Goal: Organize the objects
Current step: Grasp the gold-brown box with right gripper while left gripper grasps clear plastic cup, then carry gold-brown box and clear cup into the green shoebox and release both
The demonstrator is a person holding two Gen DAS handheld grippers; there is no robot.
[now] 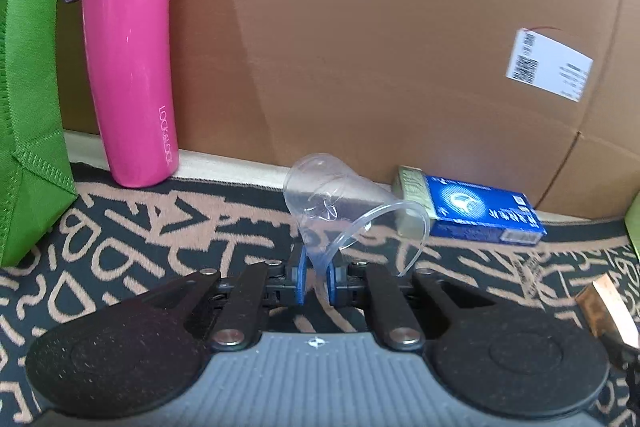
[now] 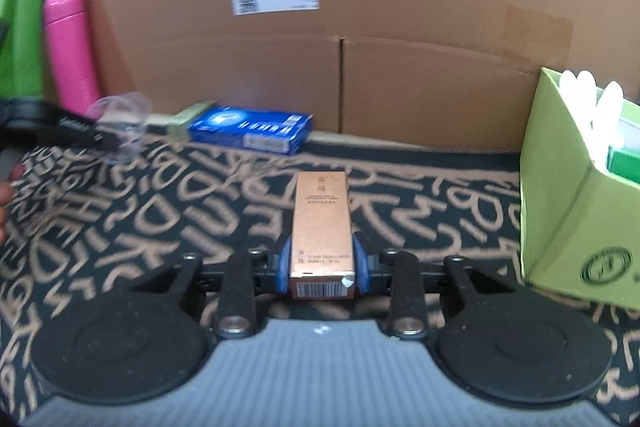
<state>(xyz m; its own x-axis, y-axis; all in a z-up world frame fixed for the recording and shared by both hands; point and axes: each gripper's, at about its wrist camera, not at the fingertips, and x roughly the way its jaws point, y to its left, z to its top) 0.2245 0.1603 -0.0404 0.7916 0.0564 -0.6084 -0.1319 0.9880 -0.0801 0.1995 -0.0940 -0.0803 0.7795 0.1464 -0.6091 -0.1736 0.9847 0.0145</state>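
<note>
A: What is in hand right now?

B: Two things. The left gripper (image 1: pixel 316 277) is clamped on the thin rim of a clear, soft-walled plastic cup (image 1: pixel 348 211), which tilts over the rug. The right gripper (image 2: pixel 320 267) is clamped on the near end of a slim copper-coloured cardboard carton (image 2: pixel 321 227) with a barcode on its end flap, which sticks out forward along the fingers.

A: So how far along would you say the sorting is?

B: Midway, I judge. Both pieces are gripped but not yet placed. A flat blue glossy box (image 2: pixel 250 129) lies on the rug by the wall, and a tall pink metal flask with a purple loop (image 1: pixel 128 55) stands upright there.

A: Where might they go?

B: Probably the light green cardboard bin (image 2: pixel 568 211) on the right, which already holds white and green items I cannot identify. A green fabric bag (image 1: pixel 28 87) stands at the left. Underneath is a woolly black rug with tan squiggles (image 2: pixel 420 211), backed by large brown corrugated cartons (image 1: pixel 380 47).
</note>
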